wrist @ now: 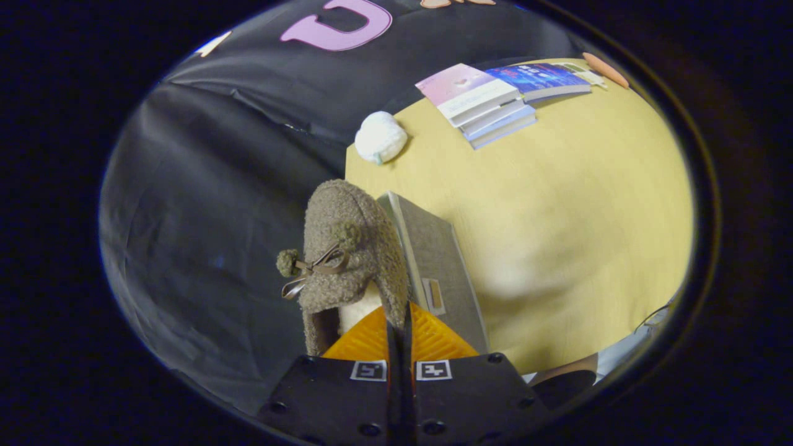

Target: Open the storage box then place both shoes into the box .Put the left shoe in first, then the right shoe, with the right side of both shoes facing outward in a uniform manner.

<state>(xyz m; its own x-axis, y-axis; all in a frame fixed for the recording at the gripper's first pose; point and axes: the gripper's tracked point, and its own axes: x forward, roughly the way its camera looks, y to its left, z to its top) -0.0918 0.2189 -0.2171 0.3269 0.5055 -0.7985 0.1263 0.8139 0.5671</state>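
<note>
A fuzzy brown shoe [347,248] with a bow and pompoms hangs in the air just ahead of my fingers. My gripper [399,310] is shut on the rim of its opening, one finger inside against the cream lining. Below and just right of the shoe lies the grey fabric storage box [433,260] on the yellow table [570,217], seen from above at a tilt. Whether the box lid is up I cannot tell. Which shoe of the pair this is cannot be told.
At the table's far side lie a stack of books [489,105], another book [542,80] and a white crumpled ball [380,137]. Black cloth wall covers the left. A person's arm [570,371] shows low at the right by the table's near edge.
</note>
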